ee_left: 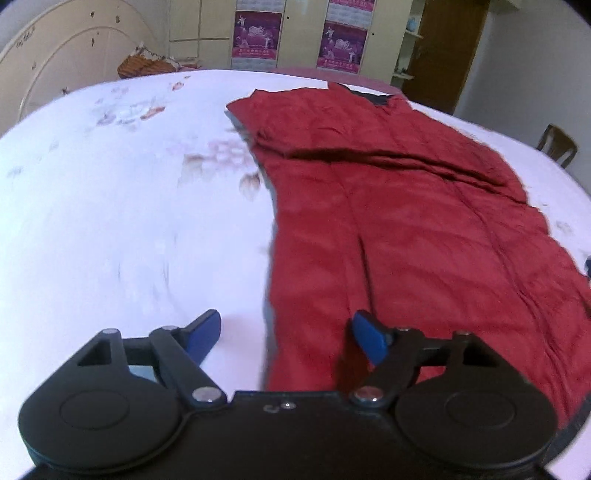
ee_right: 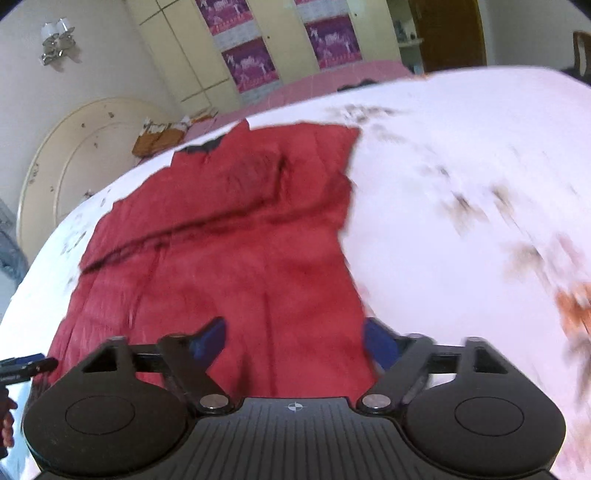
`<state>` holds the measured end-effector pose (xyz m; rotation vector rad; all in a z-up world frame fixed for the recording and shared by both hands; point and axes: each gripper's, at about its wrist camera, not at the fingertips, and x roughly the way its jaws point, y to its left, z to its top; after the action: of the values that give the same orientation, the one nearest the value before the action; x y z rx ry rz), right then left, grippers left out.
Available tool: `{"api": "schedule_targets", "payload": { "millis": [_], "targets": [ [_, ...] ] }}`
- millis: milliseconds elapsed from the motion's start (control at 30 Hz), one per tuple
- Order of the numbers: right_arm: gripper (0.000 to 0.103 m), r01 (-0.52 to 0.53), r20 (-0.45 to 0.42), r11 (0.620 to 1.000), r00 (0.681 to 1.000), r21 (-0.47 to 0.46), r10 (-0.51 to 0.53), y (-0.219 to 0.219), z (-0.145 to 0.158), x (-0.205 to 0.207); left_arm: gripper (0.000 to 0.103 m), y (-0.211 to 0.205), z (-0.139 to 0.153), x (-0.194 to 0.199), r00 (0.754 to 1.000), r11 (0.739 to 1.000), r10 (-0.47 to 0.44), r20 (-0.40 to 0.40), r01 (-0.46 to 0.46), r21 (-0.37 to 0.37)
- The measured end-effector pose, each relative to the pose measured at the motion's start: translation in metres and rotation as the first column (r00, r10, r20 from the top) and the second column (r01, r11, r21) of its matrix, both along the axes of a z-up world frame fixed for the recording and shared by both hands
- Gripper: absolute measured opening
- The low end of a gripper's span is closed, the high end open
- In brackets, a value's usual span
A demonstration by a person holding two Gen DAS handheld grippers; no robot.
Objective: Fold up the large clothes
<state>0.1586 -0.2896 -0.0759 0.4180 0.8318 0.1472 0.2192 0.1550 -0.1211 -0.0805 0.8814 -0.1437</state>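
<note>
A large red garment [ee_left: 399, 229] with a dark collar lies spread flat on the bed's white flowered sheet [ee_left: 110, 221]. A fold crosses its upper part. My left gripper [ee_left: 286, 325] hangs open over the garment's near left edge, with one blue pad over the sheet and the other over the red cloth. In the right wrist view the same garment [ee_right: 229, 251] fills the centre. My right gripper [ee_right: 295, 328] is open above its near right corner, and no cloth is pinched. The picture there is motion-blurred. The left gripper's tip [ee_right: 29, 365] shows at the left edge.
A cream rounded headboard [ee_left: 55, 66] stands at the bed's left. Wardrobe doors with purple posters [ee_left: 258, 33] line the far wall. A wicker basket [ee_left: 144, 64] lies beyond the bed. A wooden chair [ee_left: 557, 144] and a brown door [ee_left: 443, 51] are on the right.
</note>
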Motion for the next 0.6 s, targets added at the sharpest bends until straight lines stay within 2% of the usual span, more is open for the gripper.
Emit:
{"api": "schedule_targets", "payload": {
  "millis": [67,233,400,500,533,567,600],
  "targets": [
    [0.060,0.021,-0.030,0.997,0.999,0.079,-0.018,-0.017,-0.011,-0.021,0.076,0.005,-0.001,-0.016,1.000,0.999,0.015,0.001,-0.015,-0.042],
    [0.060,0.055,-0.063,0.972,0.997,0.226,-0.042,-0.037,-0.027,-0.060,0.075,0.013,-0.002,-0.048,0.999,0.987,0.037,-0.005,-0.038,-0.157],
    [0.060,0.027,-0.049,0.949,0.999,0.315,-0.012,-0.037,-0.030,-0.090,0.074,0.021,-0.005,-0.073,0.999,0.945,0.047,-0.012,-0.049,-0.324],
    [0.060,0.027,-0.058,0.902,0.998,0.431,-0.002,-0.042,-0.038,-0.098,0.071,0.023,-0.008,-0.077,0.999,0.914,0.051,-0.018,-0.054,-0.402],
    [0.054,0.031,-0.054,0.900,0.998,0.435,-0.008,-0.043,-0.038,-0.098,0.070,0.022,-0.009,-0.076,0.998,0.914,0.059,-0.018,-0.061,-0.402],
    [0.039,0.039,-0.058,0.899,0.998,0.437,-0.015,-0.042,-0.039,-0.095,0.065,0.022,-0.011,-0.075,0.997,0.912,0.071,-0.016,-0.071,-0.404],
    [0.035,0.058,-0.067,0.893,0.997,0.446,-0.031,-0.042,-0.042,-0.092,0.055,0.024,-0.012,-0.072,0.996,0.908,0.093,-0.015,-0.091,-0.410]
  ]
}}
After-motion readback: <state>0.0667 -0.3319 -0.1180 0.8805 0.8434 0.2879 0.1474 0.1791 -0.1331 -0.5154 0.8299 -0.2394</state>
